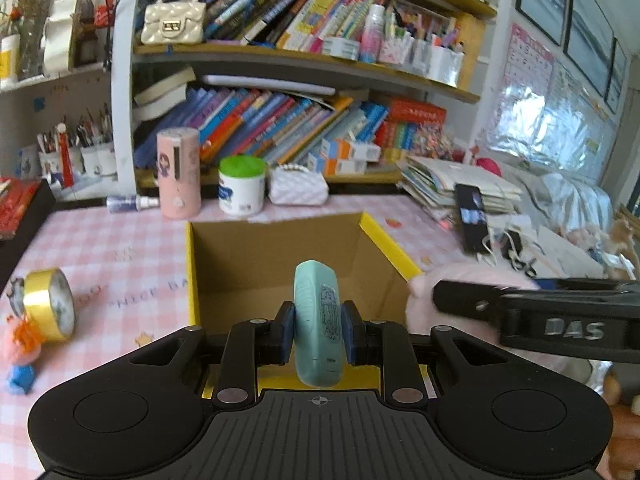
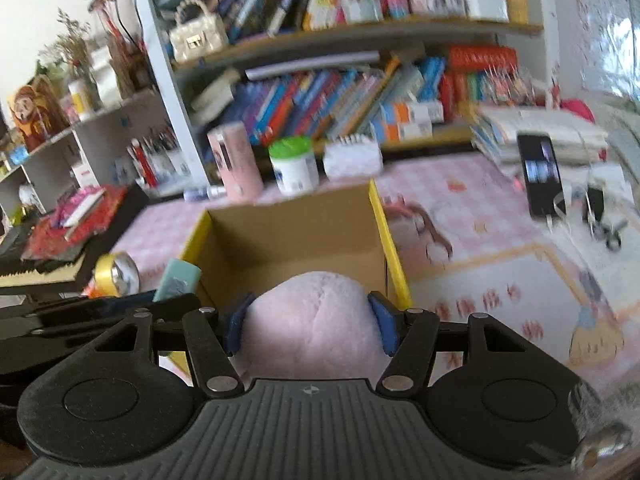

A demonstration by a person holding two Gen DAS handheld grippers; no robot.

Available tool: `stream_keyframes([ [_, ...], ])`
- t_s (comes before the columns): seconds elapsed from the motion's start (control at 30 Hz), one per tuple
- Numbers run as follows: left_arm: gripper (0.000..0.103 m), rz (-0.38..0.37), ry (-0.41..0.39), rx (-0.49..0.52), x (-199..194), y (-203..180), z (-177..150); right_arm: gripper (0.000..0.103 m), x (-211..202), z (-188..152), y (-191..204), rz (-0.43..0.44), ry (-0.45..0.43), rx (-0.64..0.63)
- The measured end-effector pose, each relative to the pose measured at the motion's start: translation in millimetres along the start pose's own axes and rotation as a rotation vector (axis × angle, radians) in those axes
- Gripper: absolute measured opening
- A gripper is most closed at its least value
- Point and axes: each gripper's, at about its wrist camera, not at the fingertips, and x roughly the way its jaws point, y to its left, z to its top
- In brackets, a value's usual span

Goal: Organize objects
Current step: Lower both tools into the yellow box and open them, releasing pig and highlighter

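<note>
An open cardboard box with yellow edges (image 1: 376,236) (image 2: 380,216) stands on the pink checked tablecloth. My left gripper (image 1: 318,330) is shut on a teal oblong case (image 1: 318,320), held upright over the box's near edge; the case also shows in the right wrist view (image 2: 176,280). My right gripper (image 2: 312,322) is shut on a pale pink plush toy (image 2: 312,320), held just above the box's near right corner. The plush (image 1: 460,280) and the right gripper's arm show at the right of the left wrist view. The box looks empty inside.
A gold tape roll (image 1: 50,304) and a small orange-haired figure (image 1: 22,352) lie left of the box. A pink cylinder (image 1: 178,174), a green-lidded jar (image 1: 242,186) and a white purse (image 1: 298,188) stand behind it. A phone (image 2: 542,174) and bookshelves are beyond.
</note>
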Motion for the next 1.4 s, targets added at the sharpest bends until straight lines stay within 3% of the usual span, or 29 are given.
stream_keyframes([
  [0.23,0.023,0.075,0.028,-0.003,42,4,10,0.057,17,34,-4,0.048,-0.06,-0.04],
  [0.4,0.023,0.129,0.103,0.041,85,-2,7,0.057,63,55,-5,0.041,-0.071,-0.099],
  [0.63,0.023,0.184,0.189,0.087,120,-2,3,0.057,154,64,-3,0.039,0.114,-0.247],
  [0.83,0.023,0.208,0.242,0.103,138,3,-1,0.057,203,52,6,0.058,0.212,-0.358],
  [1.1,0.023,0.216,0.252,0.119,146,0,1,0.058,220,42,7,0.016,0.291,-0.416],
  [1.4,0.023,0.203,0.259,0.128,151,-4,4,0.058,220,42,-3,0.007,0.312,-0.428],
])
